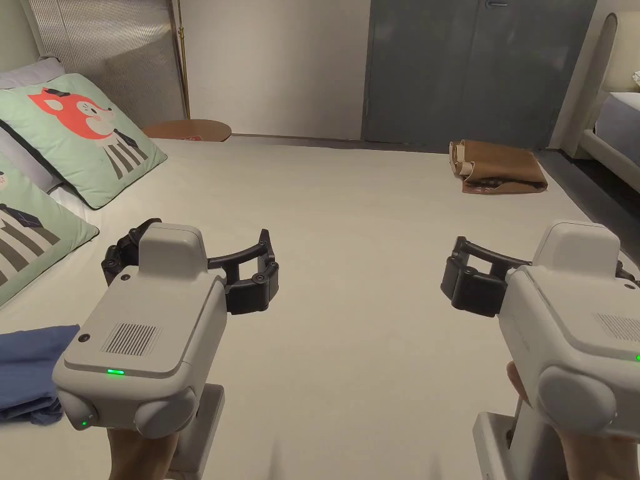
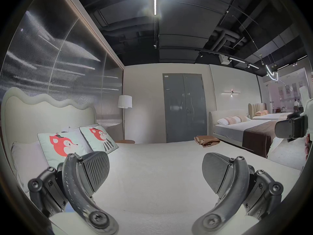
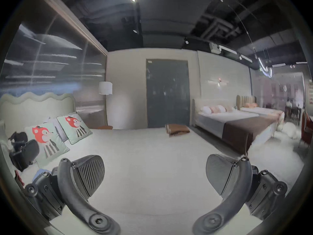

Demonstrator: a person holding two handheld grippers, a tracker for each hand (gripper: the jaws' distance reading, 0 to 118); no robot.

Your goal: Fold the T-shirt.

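Cream bedding covers the bed in the head view, where the left tongs and the right tongs hover side by side over the bare middle of it, each held from below by a hand, their jaws spread apart with nothing between them. A brown folded garment lies at the far right part of the bed, well apart from both tongs; whether it is the T-shirt cannot be told. A blue cloth sits at the near left edge, just beside the left tongs' body. Two fox pillows lean along the left side. In the left gripper view, the left tongs stand wide open above the bed, the brown folded garment lies far ahead near a grey door, the fox pillows rest against the headboard, and the right tongs show at the right edge. In the right gripper view, somewhat blurred, the right tongs are likewise open over the bed, the brown folded garment lies ahead, and the left tongs show at the left beside the fox pillows.
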